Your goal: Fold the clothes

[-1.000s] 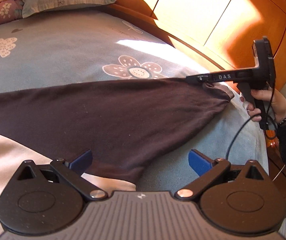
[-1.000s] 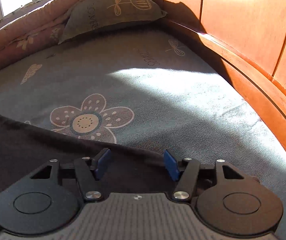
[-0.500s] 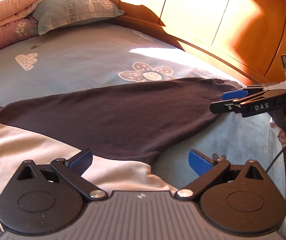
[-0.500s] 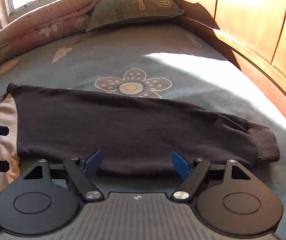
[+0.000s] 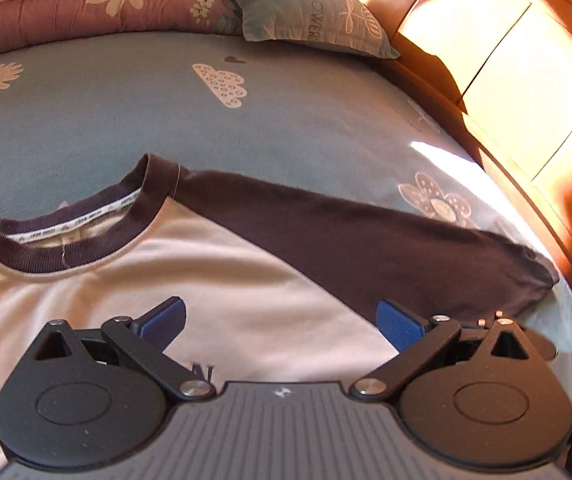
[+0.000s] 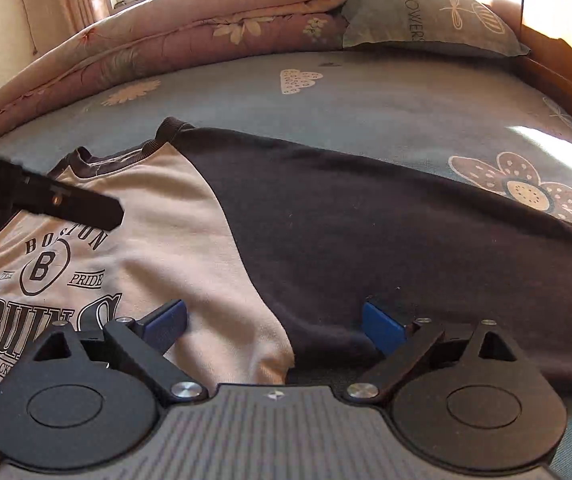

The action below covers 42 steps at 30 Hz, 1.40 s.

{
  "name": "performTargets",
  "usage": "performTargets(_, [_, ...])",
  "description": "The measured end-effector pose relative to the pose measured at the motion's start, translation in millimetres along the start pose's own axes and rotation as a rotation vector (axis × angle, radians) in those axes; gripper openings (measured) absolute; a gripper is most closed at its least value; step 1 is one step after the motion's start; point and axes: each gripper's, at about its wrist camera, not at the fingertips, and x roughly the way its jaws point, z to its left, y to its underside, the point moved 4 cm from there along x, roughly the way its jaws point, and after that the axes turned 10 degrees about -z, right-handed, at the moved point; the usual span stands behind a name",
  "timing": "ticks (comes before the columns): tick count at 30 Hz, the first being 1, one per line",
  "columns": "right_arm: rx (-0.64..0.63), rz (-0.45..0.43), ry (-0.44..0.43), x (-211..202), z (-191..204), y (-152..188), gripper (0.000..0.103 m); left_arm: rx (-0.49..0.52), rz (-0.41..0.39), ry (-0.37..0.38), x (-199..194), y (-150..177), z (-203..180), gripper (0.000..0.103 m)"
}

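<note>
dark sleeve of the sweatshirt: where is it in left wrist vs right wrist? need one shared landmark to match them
Left wrist: the dark sleeve runs from the collar at centre out to the right edge, above the right blue pad.
Right wrist: the dark sleeve fills centre to right, spreading from the cream chest panel to the right edge.
Shared landmark: the brown flower print on the bedsheet, just beyond the sleeve's far edge.
</note>
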Motion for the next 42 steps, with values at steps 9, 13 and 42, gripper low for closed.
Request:
performTargets(9, [-0.072,-0.034,0.013,-6,6,9,0.103,-0.121,-0.071,-0.090,95,-45,36,0.100])
performTargets(13, [-0.082,-0.039,0.013,-6,6,8,0.103,-0.017,-0.062,-0.153,116,-59,24,0.100])
performTargets(42, [-0.014,-0.074,0.027,-9,-4,5,0.103,-0.084,-0.021,-0.073,36,-44,3,0.102])
